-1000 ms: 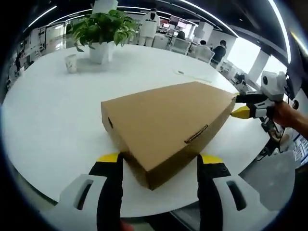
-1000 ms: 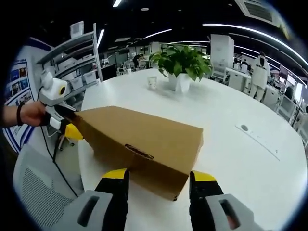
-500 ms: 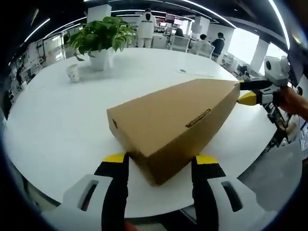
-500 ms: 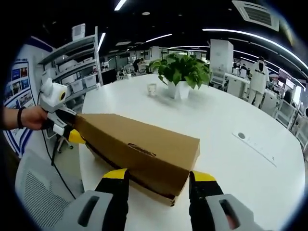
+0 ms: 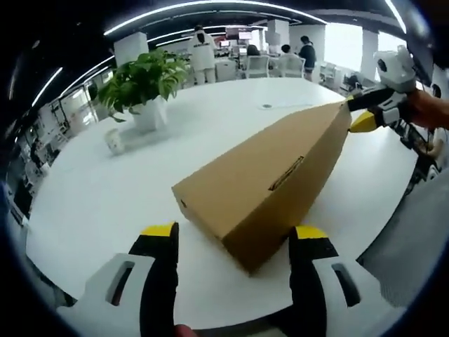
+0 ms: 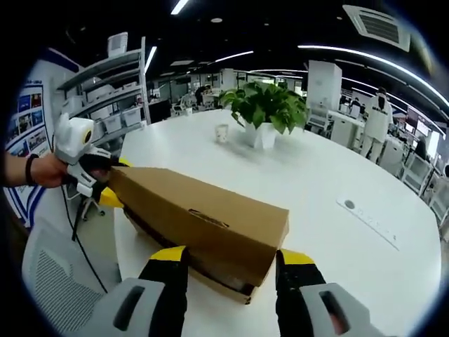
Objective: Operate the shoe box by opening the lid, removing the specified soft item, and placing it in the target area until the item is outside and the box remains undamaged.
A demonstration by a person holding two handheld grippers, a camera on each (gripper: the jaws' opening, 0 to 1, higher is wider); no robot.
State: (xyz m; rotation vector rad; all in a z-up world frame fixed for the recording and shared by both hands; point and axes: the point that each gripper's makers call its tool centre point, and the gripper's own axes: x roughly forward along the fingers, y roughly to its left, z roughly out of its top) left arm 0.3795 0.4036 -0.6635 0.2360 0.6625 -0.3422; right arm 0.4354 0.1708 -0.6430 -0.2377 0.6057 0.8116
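Left tool point(image 5: 231, 242): jaws spread wide, straddling the near corner of the shoe box point(image 5: 270, 184), pinching nothing. Right tool point(image 6: 228, 263): likewise wide open, yellow-tipped jaws either side of the box's near end point(image 6: 203, 221), no visible clamp on the cardboard.

Brown cardboard box, long and low, lying on the round white desk point(image 5: 105, 189) close to its near edge. In the right gripper view, lid lifted slightly off the base along the near side — a dark gap under the lid edge, contents hidden. Small slot or tab mark on the lid's side panel.

In the left gripper view, right tool at the far right end of the box point(image 5: 368, 112), touching its corner, a hand point(image 5: 428, 109) behind it. In the right gripper view, left tool at the far left end point(image 6: 98, 179), hand point(image 6: 42, 168) with a dark wristband gripping it.

Farther off on the desk — a potted green plant point(image 6: 266, 112) in a white pot, a small white cup point(image 6: 222, 132) just beside it. A flat round fitting point(image 6: 349, 204) set in the desk to the right. Beyond, open office with shelves point(image 6: 116, 91), chairs and standing people point(image 5: 202, 49).
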